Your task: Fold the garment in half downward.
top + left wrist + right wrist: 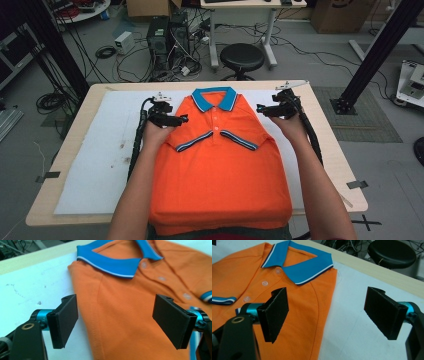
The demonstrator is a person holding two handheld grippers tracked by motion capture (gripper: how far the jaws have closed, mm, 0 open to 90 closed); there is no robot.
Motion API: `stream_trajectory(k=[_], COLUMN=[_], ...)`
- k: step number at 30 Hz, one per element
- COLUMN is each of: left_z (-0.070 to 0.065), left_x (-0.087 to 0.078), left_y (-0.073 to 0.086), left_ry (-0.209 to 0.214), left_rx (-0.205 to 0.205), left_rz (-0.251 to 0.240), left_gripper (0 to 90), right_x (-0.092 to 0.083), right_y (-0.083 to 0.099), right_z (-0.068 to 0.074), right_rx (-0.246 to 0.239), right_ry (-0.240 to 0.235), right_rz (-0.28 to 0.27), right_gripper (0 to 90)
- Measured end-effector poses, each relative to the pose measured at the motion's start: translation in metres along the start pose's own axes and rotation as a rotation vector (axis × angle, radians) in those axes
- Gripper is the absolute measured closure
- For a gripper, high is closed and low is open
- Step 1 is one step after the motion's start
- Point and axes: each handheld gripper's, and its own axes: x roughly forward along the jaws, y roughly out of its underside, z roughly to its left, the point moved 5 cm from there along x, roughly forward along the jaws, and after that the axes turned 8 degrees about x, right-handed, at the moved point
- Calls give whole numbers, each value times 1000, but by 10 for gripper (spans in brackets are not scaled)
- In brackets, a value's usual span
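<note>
The orange polo shirt (220, 165) lies face up in the middle of the surface (320, 125), on a white sheet (100, 150). Its blue collar (215, 97) points to the far side, both sleeves are folded in across the chest, and the hem hangs over the near edge. It looks light, soft and limp: it would sag and crease wherever it is not supported, and a single pinch would likely drag only the top layer. The folded side edges by the shoulders, where the cloth is doubled and seamed, seem the best places to take hold, one on each side at once so the shirt stays square.

On the left, the left claw (181, 119) sits at the shirt's left shoulder, pointing right toward the collar. In the left gripper view its jaws stand wide apart and grasp nothing, straddling the shirt's folded left edge (87, 322), one jaw over the sheet and the other over the orange cloth. The forearm runs straight in from the near side.

On the right, the right claw (262, 109) mirrors it at the right shoulder, pointing left. In the right gripper view its jaws are likewise spread and empty, one over the shirt's right edge (324, 322), the other over the sheet. The wrist bends inward.
</note>
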Motion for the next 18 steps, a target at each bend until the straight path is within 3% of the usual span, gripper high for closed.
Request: stream_trajectory(k=[8,11,18], left_z=[11,15,16], left_x=[13,14,21], left_y=[11,16,22], left_ry=[-16,-31,-26], left_rx=[-35,-46,-50], left_rz=[46,64,92], left_gripper=[207,207,207], right_x=[30,43,66], right_y=[8,15,29], right_z=[4,1,-5], right_rx=[-2,-5,41], right_ry=[4,29,30], right_rz=[83,126,182], right_gripper=[202,202,204])
